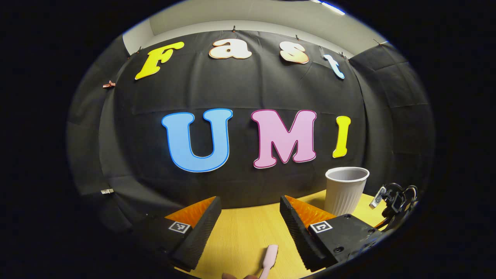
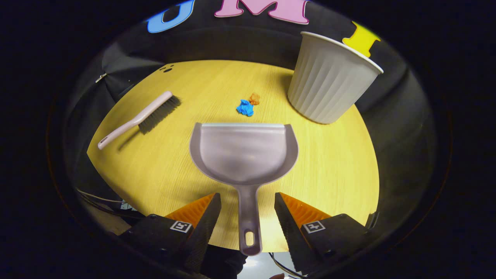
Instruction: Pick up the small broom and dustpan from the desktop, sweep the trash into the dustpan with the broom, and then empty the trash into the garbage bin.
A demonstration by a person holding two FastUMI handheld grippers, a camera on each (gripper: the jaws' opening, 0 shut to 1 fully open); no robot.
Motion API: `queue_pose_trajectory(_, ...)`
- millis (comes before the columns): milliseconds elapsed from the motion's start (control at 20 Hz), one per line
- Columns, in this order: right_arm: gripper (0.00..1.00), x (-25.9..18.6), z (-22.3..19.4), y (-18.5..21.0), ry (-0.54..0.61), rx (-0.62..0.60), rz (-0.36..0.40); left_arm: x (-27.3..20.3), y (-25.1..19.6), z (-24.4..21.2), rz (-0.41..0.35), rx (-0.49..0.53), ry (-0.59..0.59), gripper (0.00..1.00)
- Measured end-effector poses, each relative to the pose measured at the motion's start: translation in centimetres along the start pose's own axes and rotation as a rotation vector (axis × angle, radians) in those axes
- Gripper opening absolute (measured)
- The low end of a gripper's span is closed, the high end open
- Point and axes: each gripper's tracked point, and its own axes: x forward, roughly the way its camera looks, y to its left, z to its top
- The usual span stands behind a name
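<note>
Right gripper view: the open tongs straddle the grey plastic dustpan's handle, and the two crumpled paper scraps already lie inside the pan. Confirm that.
Not quite. In the right gripper view the blue and orange crumpled paper scraps lie on the yellow wooden desktop just beyond the grey plastic dustpan, not inside it. The open tongs do straddle its handle.

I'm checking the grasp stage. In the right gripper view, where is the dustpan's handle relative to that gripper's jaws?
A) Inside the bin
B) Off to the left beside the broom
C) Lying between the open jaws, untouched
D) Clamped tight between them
C: the dustpan handle runs down the gap of the right gripper, whose jaws stand apart on either side.
</note>
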Motion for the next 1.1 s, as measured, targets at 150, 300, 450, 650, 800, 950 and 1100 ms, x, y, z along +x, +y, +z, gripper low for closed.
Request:
queue_pose_trajectory(150, 0.83, 2.7, -0.6, 0.3, 0.068, 0.021, 0.004, -0.1, 0.0, -0.6, 0.005, 0.0, 0.017, 0.96)
queue_pose_trajectory(300, 0.79, 4.5, -1.1, 0.1, 0.125, 0.023, 0.002, -0.4, 0.3, -1.1, 0.014, 0.005, 0.03, 0.96)
queue_pose_trajectory(450, 0.61, 5.1, -1.1, 0.4, 0.159, 0.028, 0.016, -0.6, 0.8, -1.4, 0.034, -0.001, 0.041, 0.96)
queue_pose_trajectory(650, 0.49, 5.1, -0.7, 1.0, 0.174, 0.073, 0.047, -1.0, 1.0, -2.6, 0.061, -0.016, 0.071, 0.96)
queue_pose_trajectory(800, 0.38, 5.6, -0.7, 1.1, 0.158, 0.063, 0.052, -1.2, 0.9, -4.2, 0.074, -0.011, 0.098, 0.96)
queue_pose_trajectory(950, 0.38, 5.3, -0.3, 1.1, 0.139, 0.093, 0.057, -0.8, 0.2, -6.3, 0.054, -0.007, 0.157, 1.0)
queue_pose_trajectory(1100, 0.37, 5.0, -0.4, 0.0, 0.103, 0.048, 0.027, -0.2, 0.0, -9.5, 0.038, -0.01, 0.251, 0.96)
